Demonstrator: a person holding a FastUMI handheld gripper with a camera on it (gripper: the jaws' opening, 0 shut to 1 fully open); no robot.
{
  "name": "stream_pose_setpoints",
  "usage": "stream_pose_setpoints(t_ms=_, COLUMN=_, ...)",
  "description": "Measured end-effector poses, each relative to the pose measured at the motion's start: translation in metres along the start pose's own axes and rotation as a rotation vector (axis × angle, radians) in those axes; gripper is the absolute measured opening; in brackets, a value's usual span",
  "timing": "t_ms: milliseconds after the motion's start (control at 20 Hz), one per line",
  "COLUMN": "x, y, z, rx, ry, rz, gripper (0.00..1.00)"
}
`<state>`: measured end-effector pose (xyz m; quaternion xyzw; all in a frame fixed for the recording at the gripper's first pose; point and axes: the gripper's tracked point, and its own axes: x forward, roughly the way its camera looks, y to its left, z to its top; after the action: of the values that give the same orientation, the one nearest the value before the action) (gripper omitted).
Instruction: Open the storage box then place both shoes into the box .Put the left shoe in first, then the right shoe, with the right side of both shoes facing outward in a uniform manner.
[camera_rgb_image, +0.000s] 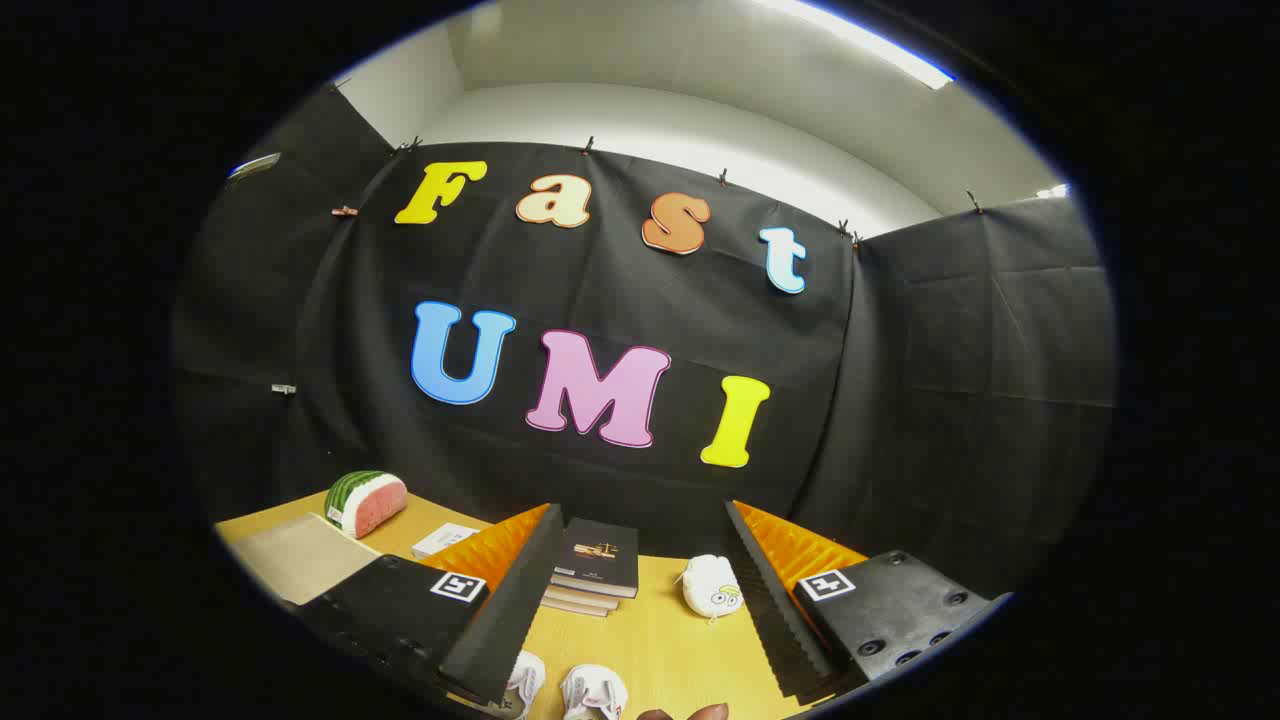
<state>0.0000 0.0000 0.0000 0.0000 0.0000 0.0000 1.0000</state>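
Hand-held gripper (640, 590): fingers wide apart, holding nothing | pair of white fabric shoes (565, 688): near, on the pale wooden desk (660, 640), low between the fingers | risk: high approach may miss them; stacked dark books (598, 570) just beyond could be struck.

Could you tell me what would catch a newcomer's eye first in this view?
Probably the watermelon slice at the table's far corner, off to the side of the open tongs. Between and beyond the fingers stand a stack of dark books and a white plush toy; two white shoes lie nearest, between the fingers.
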Motion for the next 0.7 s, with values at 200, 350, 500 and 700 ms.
stream_pose_setpoints(t_ms=200, x=-0.003, y=0.0049, z=-0.0023, rx=-0.01, ry=0.008, rz=0.005, gripper=0.97)
stream_pose_setpoints(t_ms=350, x=-0.004, y=0.0039, z=-0.0008, rx=0.001, ry=0.004, rz=0.0, gripper=0.97)
stream_pose_setpoints(t_ms=500, x=-0.0029, y=0.0023, z=-0.0009, rx=0.014, ry=0.006, rz=-0.005, gripper=0.97)
stream_pose_setpoints(t_ms=700, x=-0.004, y=0.0023, z=-0.0008, rx=0.003, ry=0.005, rz=-0.005, gripper=0.97)
